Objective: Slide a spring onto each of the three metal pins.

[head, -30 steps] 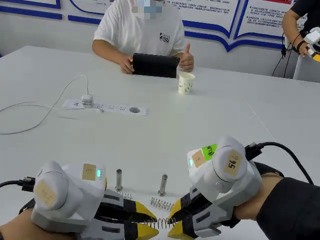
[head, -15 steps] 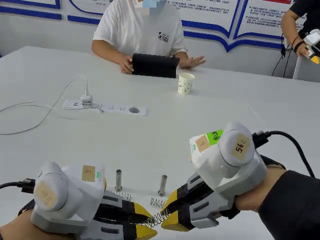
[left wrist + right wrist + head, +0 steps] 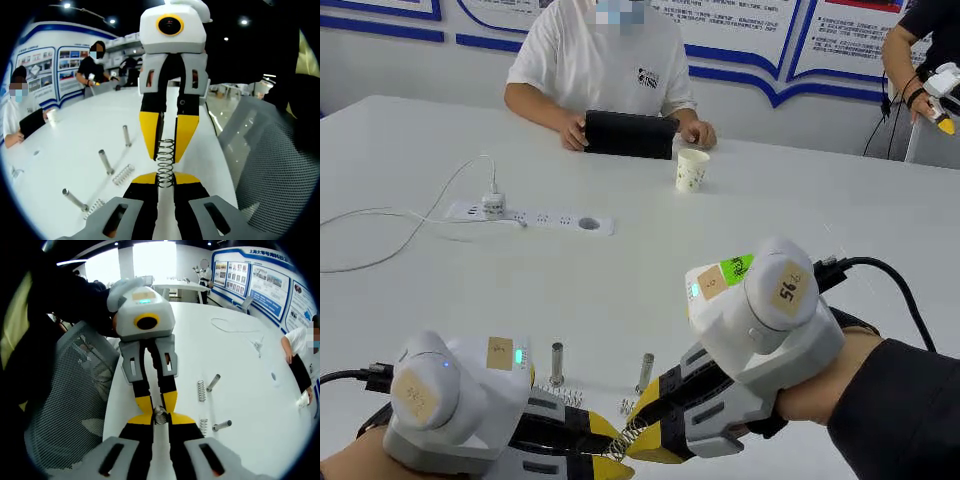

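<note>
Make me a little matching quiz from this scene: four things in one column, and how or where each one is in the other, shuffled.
Things:
1 spring
2 paper cup
3 power strip
4 tablet

States:
A in a seated person's hands
B charger plugged in
C pinched between left gripper and right gripper
D standing upright, untouched

Pairs: 1-C; 2-D; 3-B; 4-A
</note>
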The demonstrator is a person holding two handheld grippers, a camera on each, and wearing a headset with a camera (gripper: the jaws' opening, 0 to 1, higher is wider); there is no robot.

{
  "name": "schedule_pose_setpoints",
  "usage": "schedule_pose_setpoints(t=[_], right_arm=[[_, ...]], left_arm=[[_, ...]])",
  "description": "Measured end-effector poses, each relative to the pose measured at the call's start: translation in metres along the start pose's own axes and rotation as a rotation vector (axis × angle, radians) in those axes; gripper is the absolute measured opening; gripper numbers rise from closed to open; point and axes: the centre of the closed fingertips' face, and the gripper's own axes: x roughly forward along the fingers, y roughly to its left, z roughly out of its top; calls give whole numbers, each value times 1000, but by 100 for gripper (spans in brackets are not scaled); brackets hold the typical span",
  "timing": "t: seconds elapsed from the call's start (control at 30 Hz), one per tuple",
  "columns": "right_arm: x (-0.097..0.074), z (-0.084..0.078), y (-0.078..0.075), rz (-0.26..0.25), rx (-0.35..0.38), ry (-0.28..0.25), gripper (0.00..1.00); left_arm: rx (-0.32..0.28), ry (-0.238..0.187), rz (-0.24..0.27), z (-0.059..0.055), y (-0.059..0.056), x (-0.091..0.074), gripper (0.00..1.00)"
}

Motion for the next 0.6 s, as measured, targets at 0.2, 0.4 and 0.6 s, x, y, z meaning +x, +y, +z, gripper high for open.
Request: schedule_pose_setpoints(t=[0.2, 0.4, 0.6], right_arm=[[1, 3, 1, 4, 2, -6, 12], [1, 4, 1, -2, 1, 2, 12], [-1, 5, 0, -3, 6, 2, 12]], left_arm=[[-2, -2, 1, 0, -1, 1, 10], [-8, -9, 6, 1, 0, 1, 11], [-30, -25, 8, 3, 2, 1, 12]])
